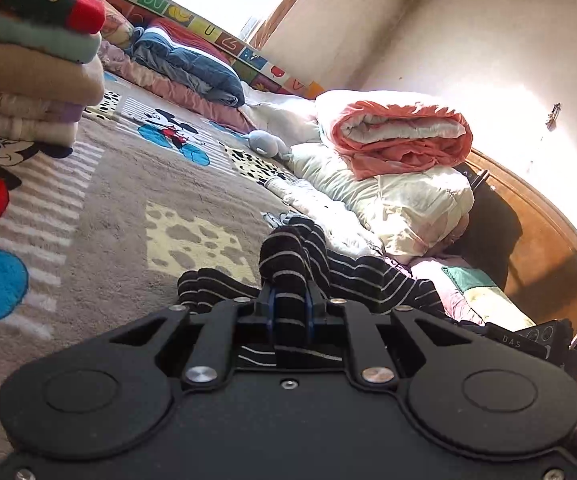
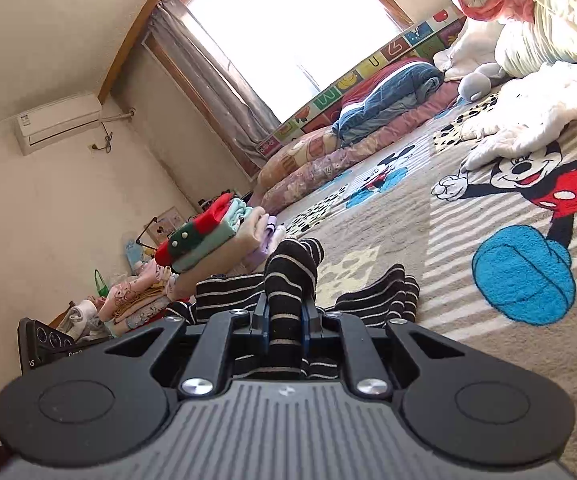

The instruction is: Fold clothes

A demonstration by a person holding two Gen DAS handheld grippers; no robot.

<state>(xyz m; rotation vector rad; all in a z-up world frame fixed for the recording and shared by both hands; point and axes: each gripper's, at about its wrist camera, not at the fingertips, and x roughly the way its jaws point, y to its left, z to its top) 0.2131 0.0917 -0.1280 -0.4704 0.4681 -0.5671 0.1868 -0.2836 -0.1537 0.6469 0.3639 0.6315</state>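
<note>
Left wrist: striped garment (image 1: 292, 264) between fingers (image 1: 269, 304).

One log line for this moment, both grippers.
left gripper: shut on black white-striped knit garment | right gripper: shut on same garment | garment on cartoon-print blanket

**Open blanket in the middle, bedding and piles around it**

Taking the cartoon-print blanket (image 1: 128, 208) as landmark: its broad middle lies flat and bare, giving a gripper room to pass. At its left edge in the left wrist view, a tall stack of folded clothes (image 1: 36, 64) blocks the way. Along its far edge, under the window, lie a blue quilt (image 1: 192, 68) and pillows. On its right side a rolled coral duvet (image 1: 400, 136) sits on heaped cream bedding (image 1: 408, 208), with a small grey plush toy (image 1: 266, 144) just beside. Loose white laundry (image 2: 536, 120) spills onto the blanket there.
</note>
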